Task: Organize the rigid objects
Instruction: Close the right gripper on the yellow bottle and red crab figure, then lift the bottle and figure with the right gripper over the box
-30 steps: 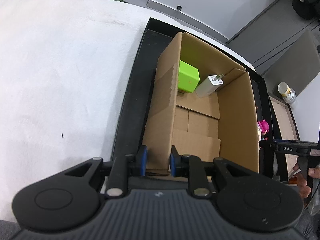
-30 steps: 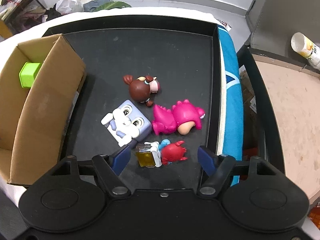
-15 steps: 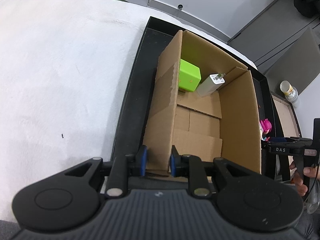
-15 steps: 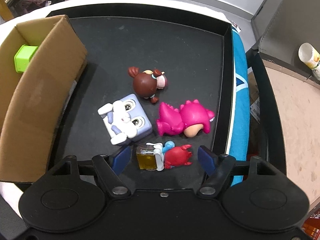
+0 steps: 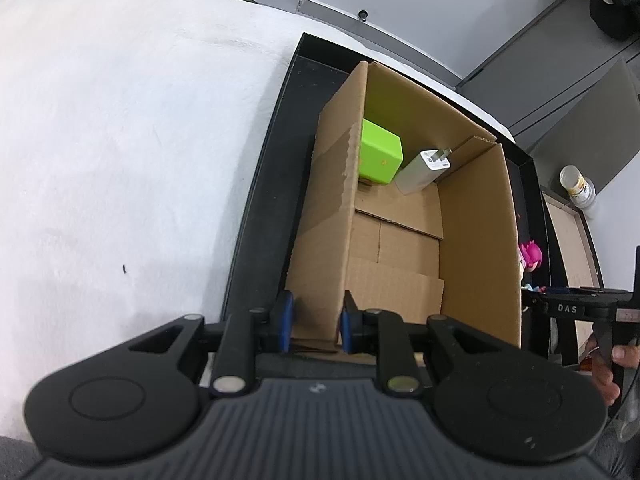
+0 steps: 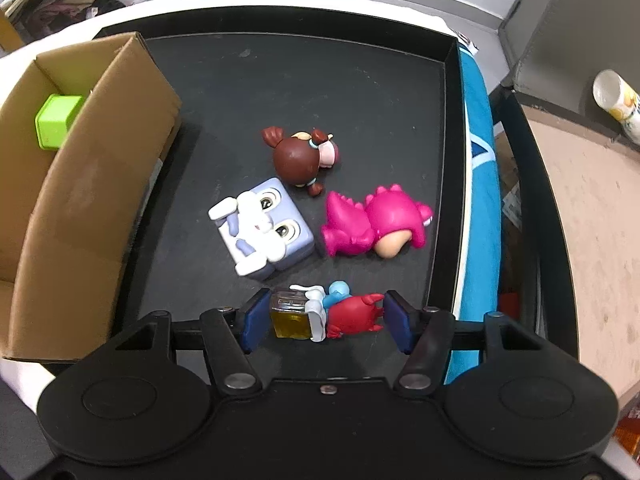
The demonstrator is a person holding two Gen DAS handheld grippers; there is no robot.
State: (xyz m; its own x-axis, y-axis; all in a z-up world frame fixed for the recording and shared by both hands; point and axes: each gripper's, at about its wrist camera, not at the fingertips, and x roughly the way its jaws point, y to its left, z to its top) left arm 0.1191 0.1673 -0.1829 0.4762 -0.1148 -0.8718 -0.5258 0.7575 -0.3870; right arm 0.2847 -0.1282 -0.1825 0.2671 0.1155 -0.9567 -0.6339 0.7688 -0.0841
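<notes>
Left hand-held gripper [image 5: 314, 326] clamps cardboard box [image 5: 476, 240] wall. Right hand-held gripper [image 6: 325, 316] brackets crab figurine [image 6: 332, 314], unclenched; next: squeeze, lift into box.

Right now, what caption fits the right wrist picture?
Right gripper closing around a small red-and-yellow toy figure on the black tray.

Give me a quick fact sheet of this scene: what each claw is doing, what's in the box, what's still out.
left gripper: shut on the brown cardboard box wall
right gripper: closing around the red crab figure with a yellow block, pads near both ends
in box: lime green cube, white charger plug
still on black tray: pink dinosaur figure, brown-haired doll figure, lavender cube-faced figure
</notes>
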